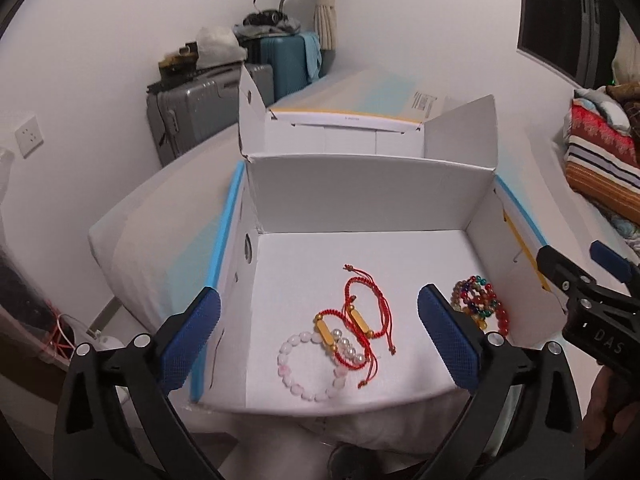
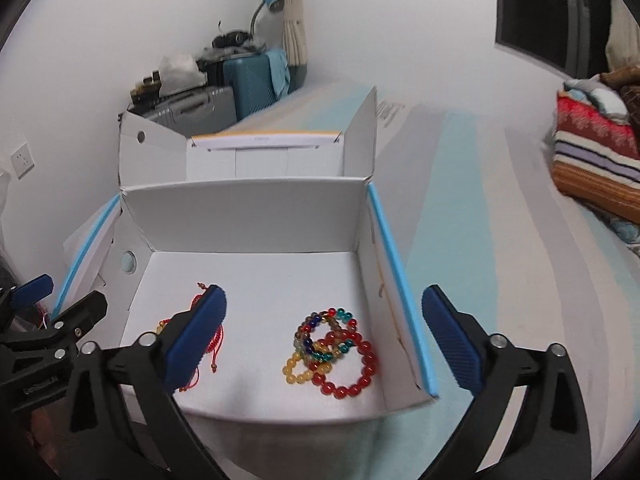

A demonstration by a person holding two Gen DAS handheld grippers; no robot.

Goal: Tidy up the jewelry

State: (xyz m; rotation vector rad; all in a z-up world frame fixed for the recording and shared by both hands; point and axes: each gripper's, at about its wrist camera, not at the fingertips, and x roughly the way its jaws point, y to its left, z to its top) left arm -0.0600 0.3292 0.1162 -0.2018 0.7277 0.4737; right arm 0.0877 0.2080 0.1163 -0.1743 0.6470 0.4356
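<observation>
- Left gripper (image 1: 318, 334): jaws spread wide, nothing between them. It hangs over the near end of the white box (image 1: 360, 196), lower centre of the left wrist view.
- Right gripper (image 2: 324, 340): likewise wide open and empty, framing the bead pile in the lower centre of its own view.
- Red cord bracelets (image 1: 362, 316): two, each with a gold bar, lying on the box floor and overlapping the pink bead bracelet (image 1: 308, 364). A short run of white pearls (image 1: 350, 346) lies among them; whether it is a separate piece cannot be told.
- Coloured bead bracelets (image 2: 330, 350): several strands heaped together near the right wall of the box, the red strand outermost.
- Handling, as judged: all pieces look light and limp. The cords are thin and soft and likely to snag one another; the gold bar is the firmest place to pinch. Round beads may roll out of a pad grip, so closing across the strand itself seems safer than on a single bead.
- Lifting one strand from the heap would probably drag its neighbours.
- Edges: tall wall at the far end, lower side walls with blue trim, low near lip. The box sits on a soft bed (image 2: 480, 240) and may shift under pressure.
- Open room: the far half of the box floor is bare, giving space to spread pieces apart. The two grippers sit close together.
</observation>
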